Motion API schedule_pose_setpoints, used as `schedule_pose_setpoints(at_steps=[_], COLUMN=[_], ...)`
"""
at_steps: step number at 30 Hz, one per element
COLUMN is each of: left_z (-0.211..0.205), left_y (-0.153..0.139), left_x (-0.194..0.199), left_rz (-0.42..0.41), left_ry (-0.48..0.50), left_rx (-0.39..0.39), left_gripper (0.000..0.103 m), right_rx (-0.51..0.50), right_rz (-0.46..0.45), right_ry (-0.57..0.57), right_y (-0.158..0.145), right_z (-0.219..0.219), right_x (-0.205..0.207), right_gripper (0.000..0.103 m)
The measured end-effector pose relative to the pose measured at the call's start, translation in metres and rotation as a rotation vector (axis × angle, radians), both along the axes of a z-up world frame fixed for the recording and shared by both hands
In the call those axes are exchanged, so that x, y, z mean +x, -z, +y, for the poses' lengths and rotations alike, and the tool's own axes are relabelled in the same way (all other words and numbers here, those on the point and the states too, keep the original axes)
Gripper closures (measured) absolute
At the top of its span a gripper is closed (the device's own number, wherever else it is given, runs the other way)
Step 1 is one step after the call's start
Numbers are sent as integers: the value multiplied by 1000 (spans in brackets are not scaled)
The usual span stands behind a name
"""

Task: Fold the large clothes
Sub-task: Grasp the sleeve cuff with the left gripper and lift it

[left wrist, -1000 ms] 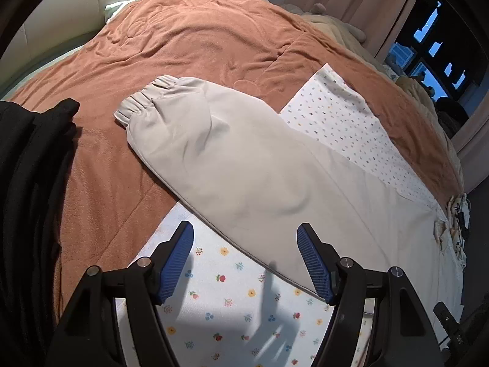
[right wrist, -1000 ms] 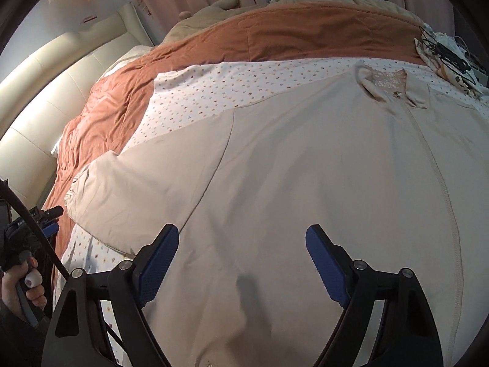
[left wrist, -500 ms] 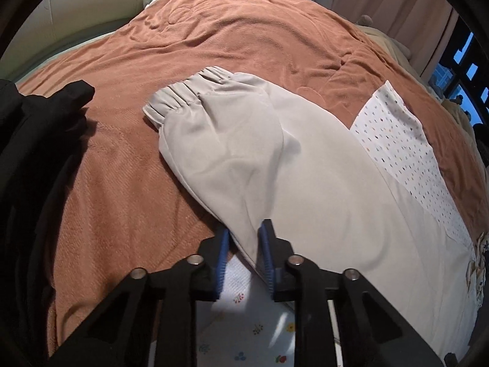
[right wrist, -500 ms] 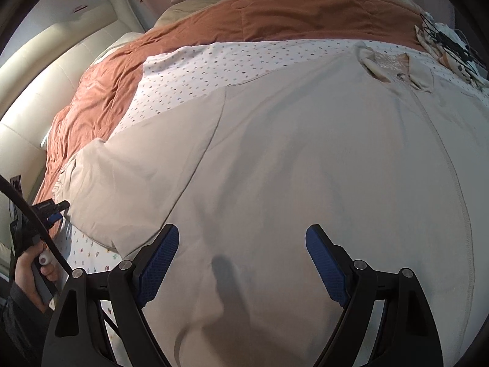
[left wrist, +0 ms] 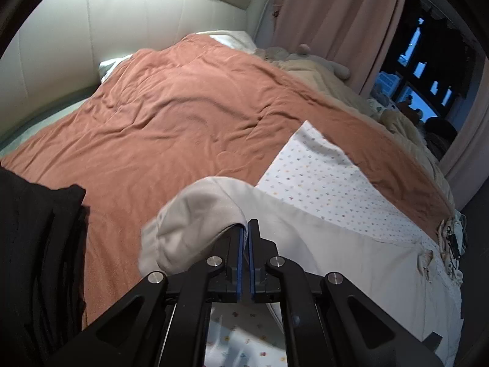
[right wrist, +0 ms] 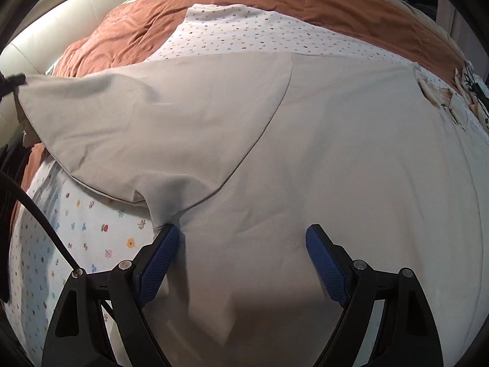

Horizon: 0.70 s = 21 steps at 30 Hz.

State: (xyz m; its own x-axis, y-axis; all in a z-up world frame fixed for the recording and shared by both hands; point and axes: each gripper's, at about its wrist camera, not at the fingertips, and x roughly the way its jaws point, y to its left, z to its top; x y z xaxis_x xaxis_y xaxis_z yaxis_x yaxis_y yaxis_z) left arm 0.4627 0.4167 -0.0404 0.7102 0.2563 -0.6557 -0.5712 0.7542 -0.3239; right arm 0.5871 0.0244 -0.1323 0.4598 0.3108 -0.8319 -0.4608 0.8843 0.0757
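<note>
Now left gripper (left wrist: 245, 238) has clamped the sleeve (left wrist: 195, 226) and lifted it off the bed (left wrist: 171, 116); right gripper (right wrist: 241, 260) apart over jacket (right wrist: 351, 153); sleeve fold starting.

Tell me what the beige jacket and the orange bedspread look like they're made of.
Beige jacket: seemingly a thin, smooth woven fabric, matte; it lies flat with crisp seams and drapes limply from the shut left tongs. Orange bedspread: looks like a soft, brushed, padded cover, judging by its puffy rumples and dull nap.
</note>
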Motion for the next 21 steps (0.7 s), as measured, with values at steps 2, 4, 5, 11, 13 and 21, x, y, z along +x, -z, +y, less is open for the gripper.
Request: schedule_pose_setpoints(at_steps=[2, 4, 5, 11, 13, 21], left_z=[-14, -31, -41, -108, -130, -203], left_y=[-22, -44, -54, -99, -108, -114], left_x=[2, 4, 5, 17, 23, 45], left_rz=[-35, -67, -82, -135, -142, -144], left_ry=[44, 92, 116, 258, 301, 438], left_rx=[13, 24, 30, 92, 101, 103], left_gripper=[98, 98, 98, 98, 98, 98], right_rx=[48, 105, 125, 284, 321, 449], right_rz=[26, 33, 33, 22, 12, -29], right_ry=[8, 34, 47, 148, 188, 308], right_y=[-5, -13, -17, -41, -47, -64], right_z=[-7, -22, -31, -88, -108, -178], right_x=[4, 7, 9, 10, 11, 5], right_gripper=[19, 19, 19, 19, 19, 19])
